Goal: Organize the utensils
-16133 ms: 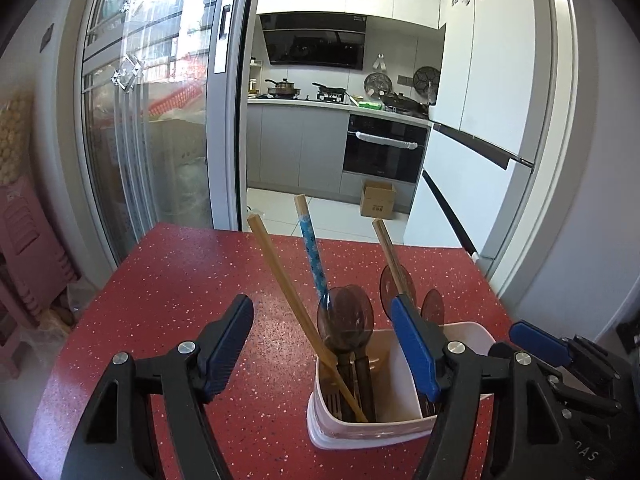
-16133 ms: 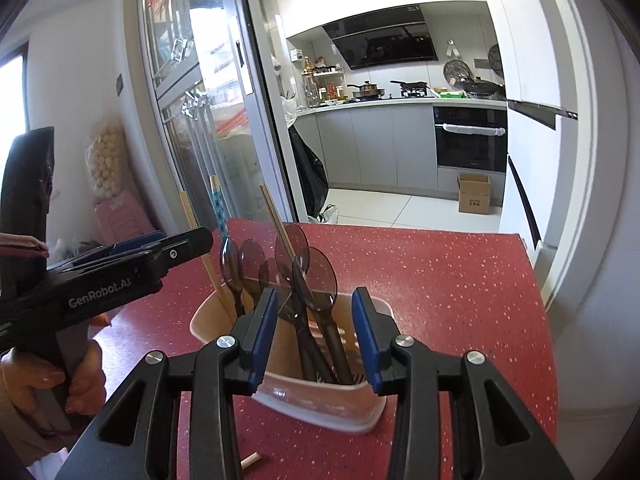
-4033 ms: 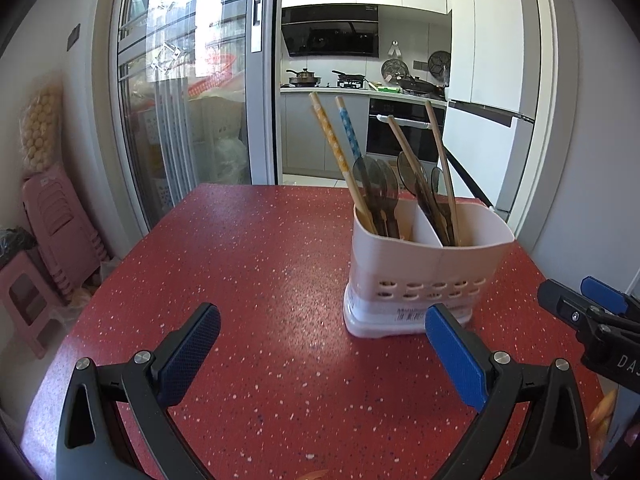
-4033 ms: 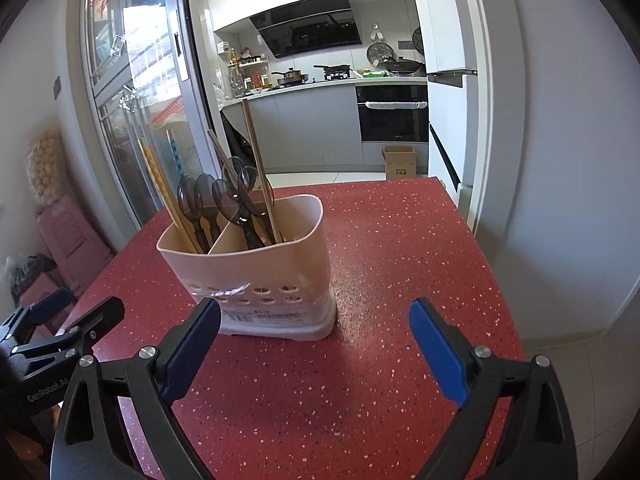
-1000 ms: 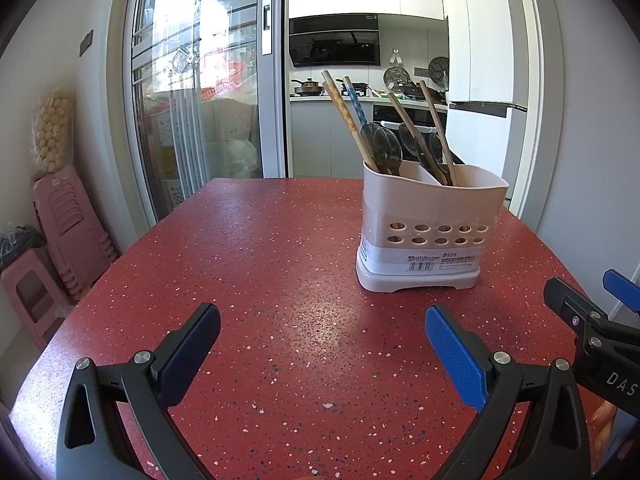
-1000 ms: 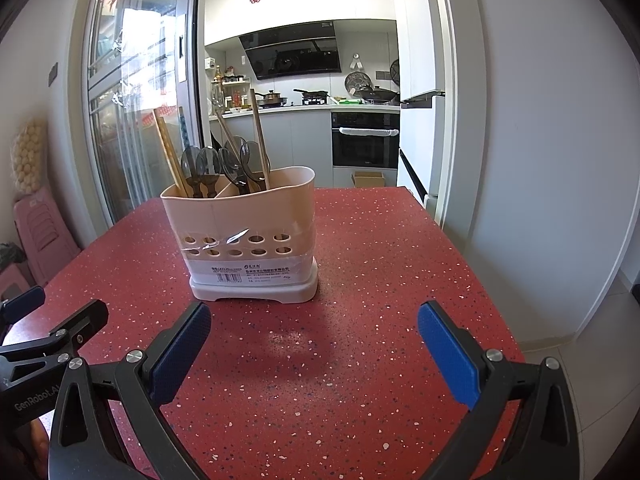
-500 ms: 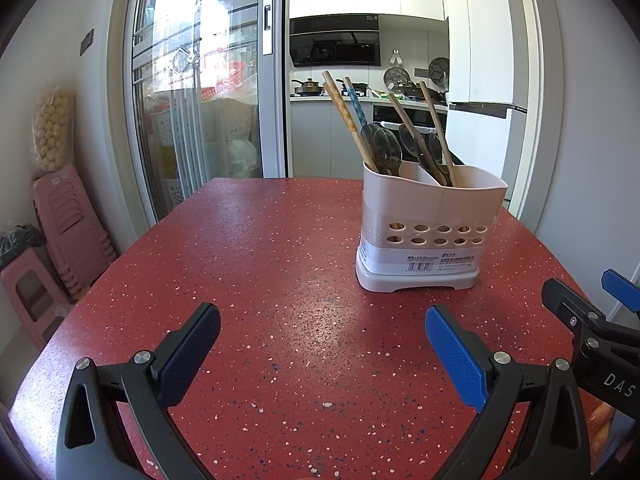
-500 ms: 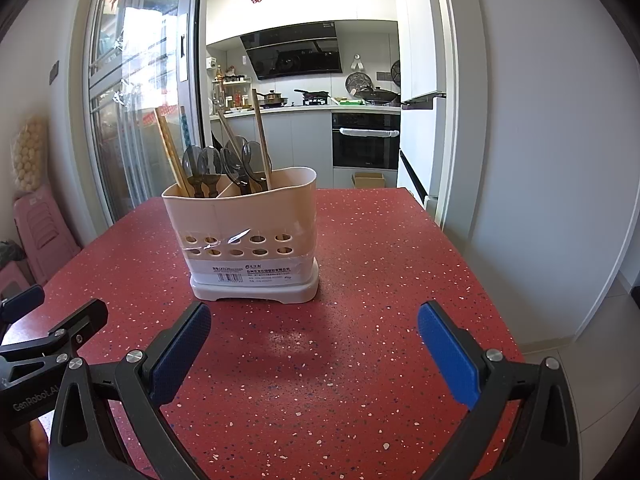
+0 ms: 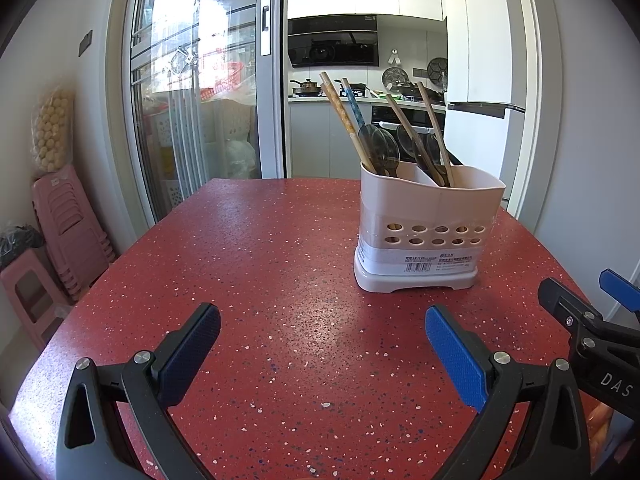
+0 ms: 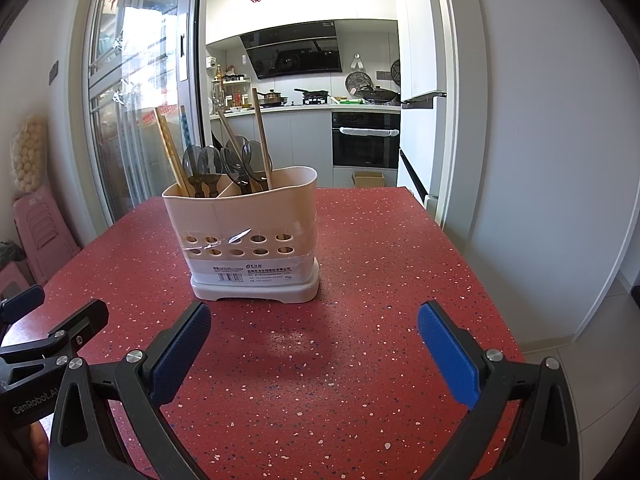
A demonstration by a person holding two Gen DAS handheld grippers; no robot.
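1. While almost nothing has shifted over the last second, the left gripper [image 9: 322, 336] hangs low over the red table [image 9: 256, 264], fingers spread wide and empty, having drawn well back from the holder it crowded earlier.
2. The utensil holder [image 9: 430, 220] stands upright, chopsticks [image 9: 344, 114] and spoons [image 9: 382, 148] split between its two compartments.
3. The right gripper [image 10: 314, 340] also gapes empty, well short of the holder.
4. Nothing loose shows, so the sorting looks finished.
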